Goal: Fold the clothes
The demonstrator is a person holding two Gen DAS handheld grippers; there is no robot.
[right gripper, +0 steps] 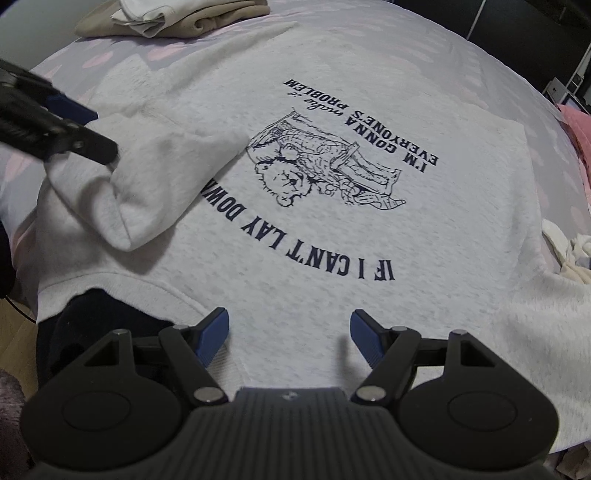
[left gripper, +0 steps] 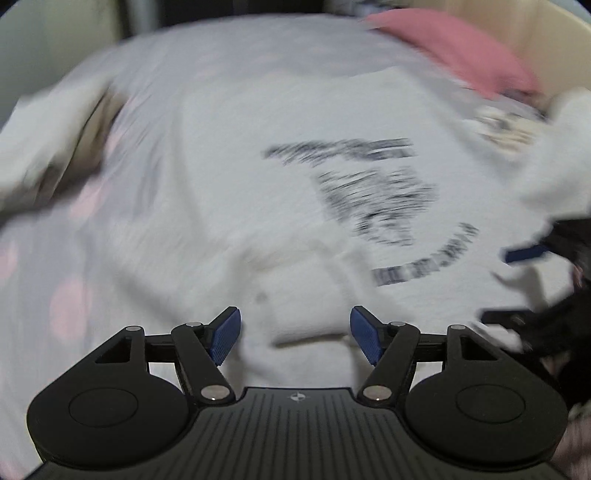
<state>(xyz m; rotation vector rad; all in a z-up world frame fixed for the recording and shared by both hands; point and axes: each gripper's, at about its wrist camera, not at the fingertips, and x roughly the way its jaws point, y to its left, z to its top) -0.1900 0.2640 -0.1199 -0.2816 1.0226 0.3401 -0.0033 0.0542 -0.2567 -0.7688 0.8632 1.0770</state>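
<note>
The grey sweatshirt (right gripper: 332, 240) lies print-up across my bed (right gripper: 498, 74), one sleeve (right gripper: 155, 177) folded over its chest. My left hand-held gripper (left gripper: 295, 338) stands apart, empty; my right hand-held gripper (right gripper: 289, 338) stands apart above the collar edge. Folded clothes (right gripper: 177, 14) sit at the far corner.

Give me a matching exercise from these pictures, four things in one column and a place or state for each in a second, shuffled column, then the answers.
Things:
1. light grey sweatshirt with a navy bear print
2. sweatshirt's grey sleeve
3. pile of folded beige and white clothes
4. right hand-held gripper

Places or states:
A. folded inward across the chest, covering the end of the lettering
B. open, nothing between its pads
C. spread flat on the pink-spotted bedsheet
D. stacked at the bed's far edge, beyond the sweatshirt

Pairs: 1-C, 2-A, 3-D, 4-B
</note>
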